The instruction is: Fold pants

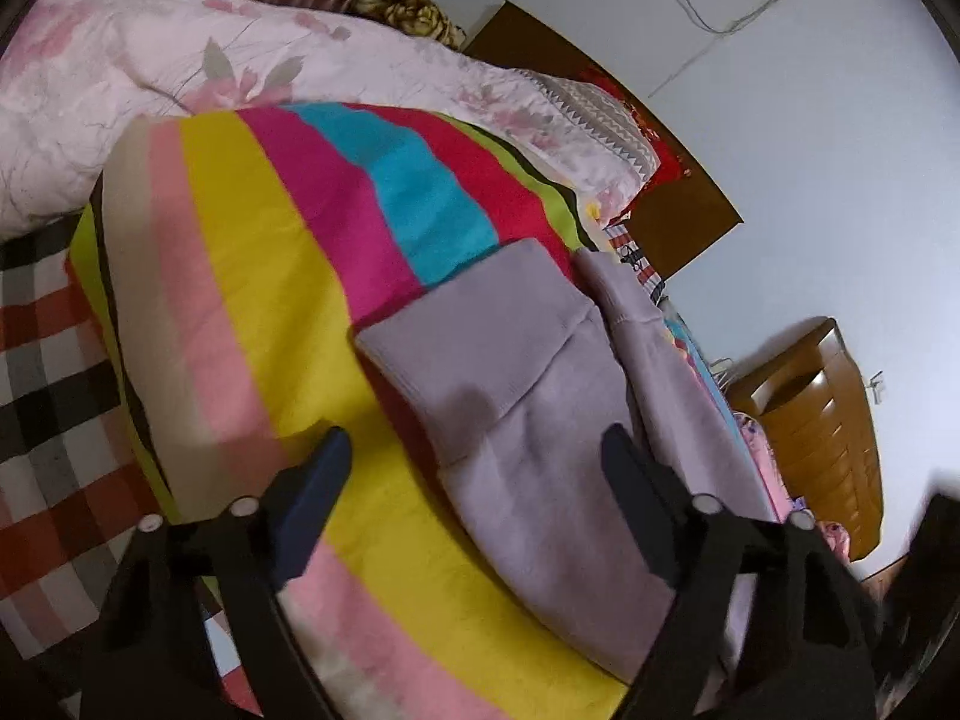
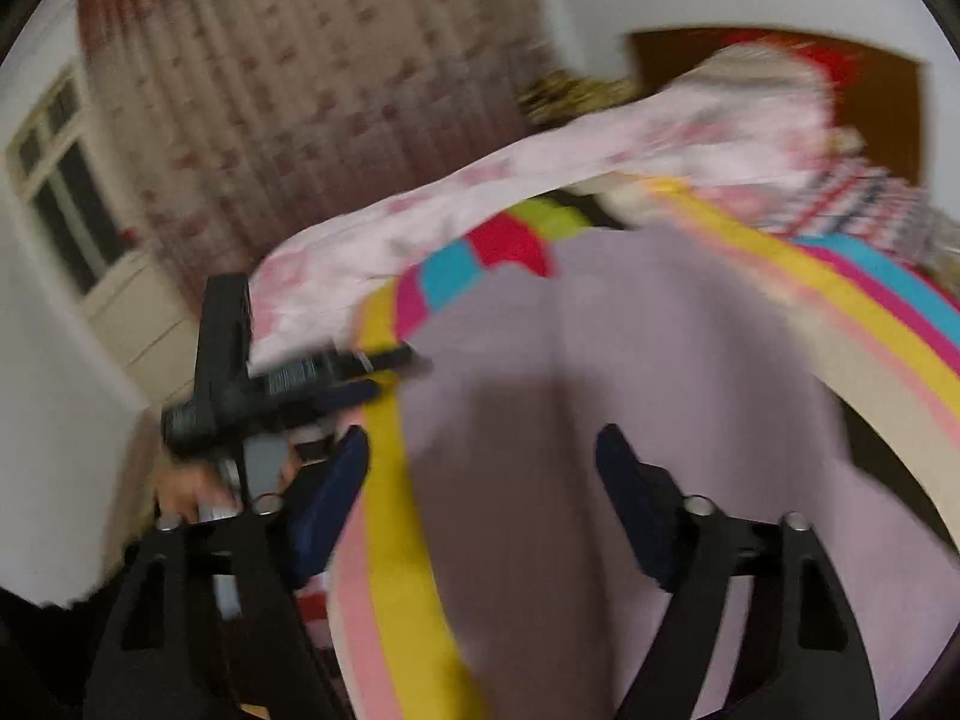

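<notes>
Lavender pants lie on a bright striped blanket on a bed, one ribbed end pointing up the blanket. My left gripper hovers over that end, open, with nothing pinched between its dark pads. In the blurred right wrist view the pants spread wide below my right gripper, which is also open and holds nothing. The left gripper shows there too at the pants' left edge, with a hand on its handle.
A pink floral quilt is bunched along the far side of the blanket. A checked sheet lies at the left. A wooden headboard and a wooden cabinet stand by the wall. A curtain and a window are behind.
</notes>
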Motion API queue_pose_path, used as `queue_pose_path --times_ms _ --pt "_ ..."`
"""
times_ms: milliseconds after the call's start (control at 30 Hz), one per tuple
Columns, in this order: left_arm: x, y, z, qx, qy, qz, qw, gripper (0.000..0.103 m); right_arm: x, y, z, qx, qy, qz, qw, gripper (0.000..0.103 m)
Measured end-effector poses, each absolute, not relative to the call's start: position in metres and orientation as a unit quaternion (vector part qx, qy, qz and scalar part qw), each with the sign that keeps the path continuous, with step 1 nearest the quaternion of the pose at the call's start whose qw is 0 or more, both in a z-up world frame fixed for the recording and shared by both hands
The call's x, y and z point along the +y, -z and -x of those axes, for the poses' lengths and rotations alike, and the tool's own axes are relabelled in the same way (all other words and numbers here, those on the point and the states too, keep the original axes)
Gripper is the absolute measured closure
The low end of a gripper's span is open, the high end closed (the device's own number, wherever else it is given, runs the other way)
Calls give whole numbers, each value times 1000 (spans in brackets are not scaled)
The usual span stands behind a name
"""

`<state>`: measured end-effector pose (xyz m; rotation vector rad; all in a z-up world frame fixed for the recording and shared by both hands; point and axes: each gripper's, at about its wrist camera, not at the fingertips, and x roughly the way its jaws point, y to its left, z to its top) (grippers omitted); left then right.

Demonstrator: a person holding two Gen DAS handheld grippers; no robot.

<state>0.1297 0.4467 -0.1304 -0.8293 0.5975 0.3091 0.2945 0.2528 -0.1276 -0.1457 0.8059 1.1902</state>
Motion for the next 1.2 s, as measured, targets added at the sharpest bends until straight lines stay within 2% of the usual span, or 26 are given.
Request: queue_pose_path --times_ms 33,167,267,467,500,533,567,600,633,667,700,867,1033,1100,1133,1167,1200 --pt "444 132 -131 284 -148 398 860 22 273 127 -307 378 -556 67 737 38" --pt "440 136 -130 278 -157 409 855 25 371 129 -363 399 -587 99 698 52" --pt "442 138 -134 278 -165 406 855 26 421 141 -385 404 -584 165 684 55" --pt "454 143 -147 272 -177 416 849 26 443 172 -394 405 -576 272 656 56" --pt "456 145 -149 270 -176 420 848 26 442 173 -392 398 -582 279 652 62" --pt "458 146 -150 268 -177 424 847 30 439 175 -393 398 -585 279 650 71" --pt "459 147 -150 269 -190 424 844 50 438 175 -392 399 -590 276 645 79" --pt "460 147 -150 273 -200 419 843 65 433 173 -391 392 -589 276 650 85" --pt "461 148 -150 276 -199 414 844 88 428 171 -390 382 -592 274 655 87" --pt "463 148 -150 273 -185 419 846 96 425 169 -390 375 -594 272 658 89" --pt "463 145 -147 269 -180 420 848 97 423 166 -388 365 -594 267 666 89" --pt "463 108 -149 262 -203 361 872 98 429 139 -383 336 -597 244 687 90" --pt "482 133 -160 296 -229 389 842 98 454 167 -392 372 -572 259 683 90" --pt "481 142 -163 308 -231 378 842 94 455 177 -394 380 -571 253 682 85" --pt "479 140 -162 307 -233 370 845 86 452 175 -396 385 -574 241 681 83" --pt "478 138 -159 305 -238 364 847 64 447 169 -399 397 -574 227 679 73" --pt "475 130 -155 300 -260 352 848 48 441 164 -401 403 -578 214 677 62"
